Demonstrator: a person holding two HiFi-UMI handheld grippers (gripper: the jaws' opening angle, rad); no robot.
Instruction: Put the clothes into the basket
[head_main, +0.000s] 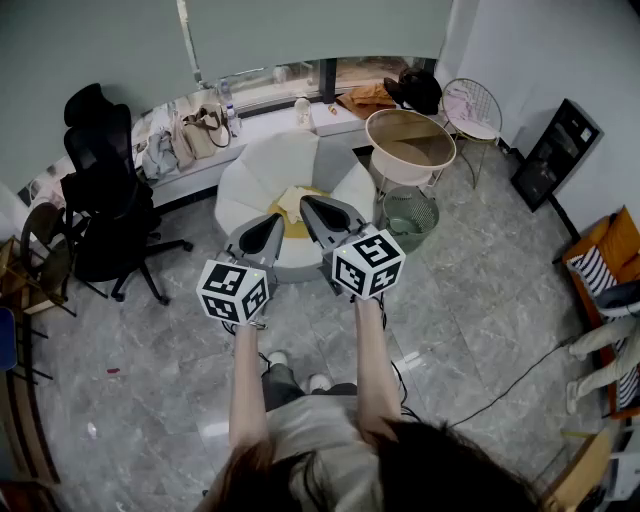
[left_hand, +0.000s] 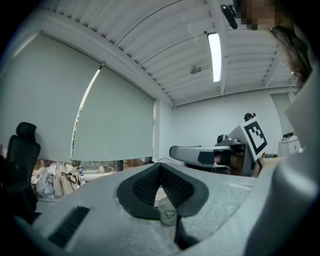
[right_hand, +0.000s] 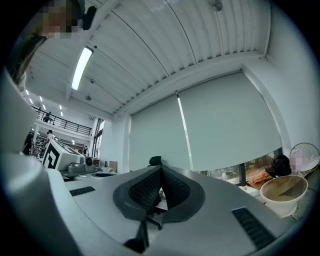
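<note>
A yellow cloth (head_main: 291, 206) lies on a round white seat (head_main: 262, 165) straight ahead in the head view. The green wire basket (head_main: 411, 220) stands on the floor to the right of that seat. It shows small between the left jaws as the wire basket (left_hand: 167, 210). My left gripper (head_main: 270, 221) and right gripper (head_main: 307, 203) are held side by side, level, above the seat's near edge. Each has its jaws together at the tips with nothing between them: left gripper (left_hand: 160, 166), right gripper (right_hand: 161, 171).
A beige round tub (head_main: 410, 142) stands behind the basket, with a wire chair (head_main: 474, 108) beyond. An orange cloth (head_main: 366, 98) and bags (head_main: 192, 134) lie along the window ledge. A black office chair (head_main: 100, 190) is at the left; a cable (head_main: 500, 385) crosses the floor.
</note>
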